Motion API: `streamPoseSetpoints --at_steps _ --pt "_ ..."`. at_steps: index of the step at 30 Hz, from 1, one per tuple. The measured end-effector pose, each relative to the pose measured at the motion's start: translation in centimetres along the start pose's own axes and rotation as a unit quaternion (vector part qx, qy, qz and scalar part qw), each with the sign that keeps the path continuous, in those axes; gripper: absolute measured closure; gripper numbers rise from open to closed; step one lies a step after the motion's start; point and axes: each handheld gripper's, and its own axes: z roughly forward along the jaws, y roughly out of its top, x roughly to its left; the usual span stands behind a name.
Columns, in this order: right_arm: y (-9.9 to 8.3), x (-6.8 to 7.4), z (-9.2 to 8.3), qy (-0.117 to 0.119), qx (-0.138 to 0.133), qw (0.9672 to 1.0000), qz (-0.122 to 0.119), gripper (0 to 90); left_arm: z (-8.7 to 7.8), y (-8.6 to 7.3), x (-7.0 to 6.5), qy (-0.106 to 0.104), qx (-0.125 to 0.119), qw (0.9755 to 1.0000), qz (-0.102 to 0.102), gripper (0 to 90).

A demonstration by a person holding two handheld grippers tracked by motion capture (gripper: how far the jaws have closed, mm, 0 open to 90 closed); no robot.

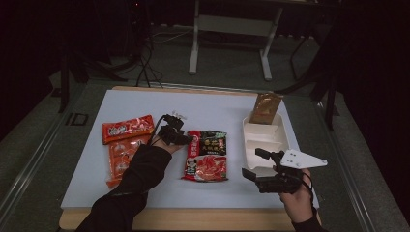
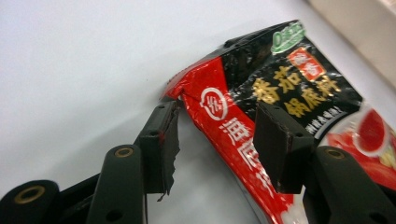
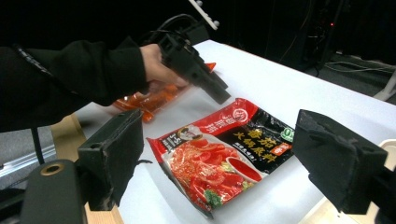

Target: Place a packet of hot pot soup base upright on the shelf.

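White tabletop in a dark room; both grippers' jaws gape, empty, left gripper over the soup-base packet.

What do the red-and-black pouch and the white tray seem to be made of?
Pouch: glossy printed plastic film, by its sheen and crinkles, probably foil-lined. Tray: matte white, with moulded compartments, likely plastic or pulp; the look leaves it open.

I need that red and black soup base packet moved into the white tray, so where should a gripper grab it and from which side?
Grip the soup base packet by its raised top-left corner, coming in low from the left, where the left gripper hangs open. The rest lies flat on the table, offering little purchase.
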Motion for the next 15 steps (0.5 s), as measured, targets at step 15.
streamPoseSetpoints --at_steps 15 --pt "-0.3 -0.2 0.0 0.005 0.005 1.0 0.002 16.8 4.3 0.5 0.3 0.024 0.024 0.998 -0.054 49.3"
